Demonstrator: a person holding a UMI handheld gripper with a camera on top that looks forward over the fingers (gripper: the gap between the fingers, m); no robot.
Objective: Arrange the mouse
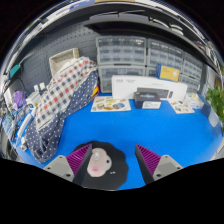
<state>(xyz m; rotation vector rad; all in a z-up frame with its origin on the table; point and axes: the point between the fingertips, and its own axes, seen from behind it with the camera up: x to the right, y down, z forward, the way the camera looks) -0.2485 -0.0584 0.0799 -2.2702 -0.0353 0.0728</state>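
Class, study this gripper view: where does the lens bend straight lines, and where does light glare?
Gripper view: fisheye distortion curves the blue table mat and the far grey drawer cabinets; overhead light strips glare at the top; the black mouse between the open fingers looks soft.

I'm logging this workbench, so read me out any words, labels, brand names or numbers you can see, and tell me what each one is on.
No text can be read here.
White box behind the blue mat: dark print on its front, too small to read.
Drawer cabinets on the back wall: any labels too small to tell.
Mouse between the open gripper's fingers: no marking visible.
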